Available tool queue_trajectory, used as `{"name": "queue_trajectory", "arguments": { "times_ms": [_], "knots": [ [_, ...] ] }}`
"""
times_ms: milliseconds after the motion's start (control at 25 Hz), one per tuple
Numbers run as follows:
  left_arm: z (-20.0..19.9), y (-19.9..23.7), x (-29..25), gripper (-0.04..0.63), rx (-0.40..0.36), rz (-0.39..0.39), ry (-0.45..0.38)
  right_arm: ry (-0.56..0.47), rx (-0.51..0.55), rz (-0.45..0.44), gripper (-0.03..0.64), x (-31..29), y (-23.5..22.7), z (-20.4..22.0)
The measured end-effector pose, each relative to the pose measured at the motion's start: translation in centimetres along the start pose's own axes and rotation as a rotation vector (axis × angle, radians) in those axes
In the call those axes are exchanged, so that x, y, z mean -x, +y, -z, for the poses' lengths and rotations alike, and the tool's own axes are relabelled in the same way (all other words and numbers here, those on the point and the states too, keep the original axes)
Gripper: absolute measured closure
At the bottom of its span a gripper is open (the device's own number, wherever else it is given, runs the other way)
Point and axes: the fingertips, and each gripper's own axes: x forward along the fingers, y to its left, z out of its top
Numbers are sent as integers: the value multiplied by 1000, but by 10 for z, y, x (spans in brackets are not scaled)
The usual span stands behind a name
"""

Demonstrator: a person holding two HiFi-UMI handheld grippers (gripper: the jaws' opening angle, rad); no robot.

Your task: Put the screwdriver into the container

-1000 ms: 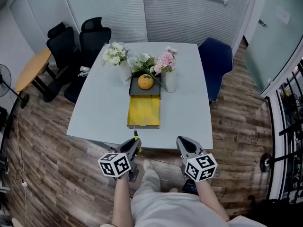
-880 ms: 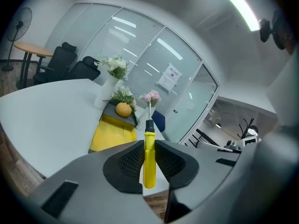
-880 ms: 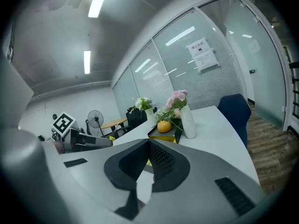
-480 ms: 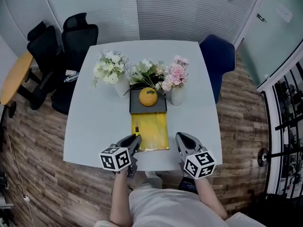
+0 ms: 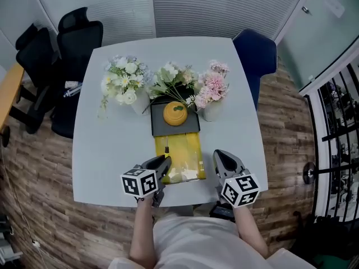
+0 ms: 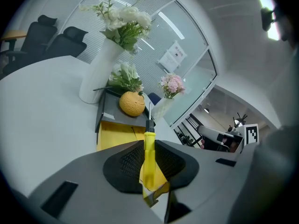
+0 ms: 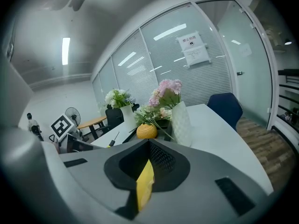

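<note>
The screwdriver [image 6: 148, 158] is sitting clamped by its yellow handle in the left gripper [image 5: 164, 162], whose jaws are pressing on it from both sides. Its black collar and metal shaft are pointing toward 12 o'clock, reaching over the left part of the yellow container [image 5: 189, 150] on the white table [image 5: 112, 144]. At the container's 4 o'clock, the right gripper [image 5: 220, 156] is hovering over the table edge with its jaws drawn together, gripping nothing.

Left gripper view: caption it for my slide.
Left gripper clamps a yellow-handled screwdriver, facing the yellow container.
</note>
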Motion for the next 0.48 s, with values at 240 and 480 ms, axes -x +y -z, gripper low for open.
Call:
{"name": "queue_trajectory", "arguments": {
  "times_ms": [240, 480],
  "knots": [
    [6, 0, -6, 525, -5, 6, 29, -19, -21, 49, 601, 13, -15, 0],
    [7, -4, -8, 525, -16, 4, 40, -25, -32, 37, 601, 8, -14, 4]
  ]
}}
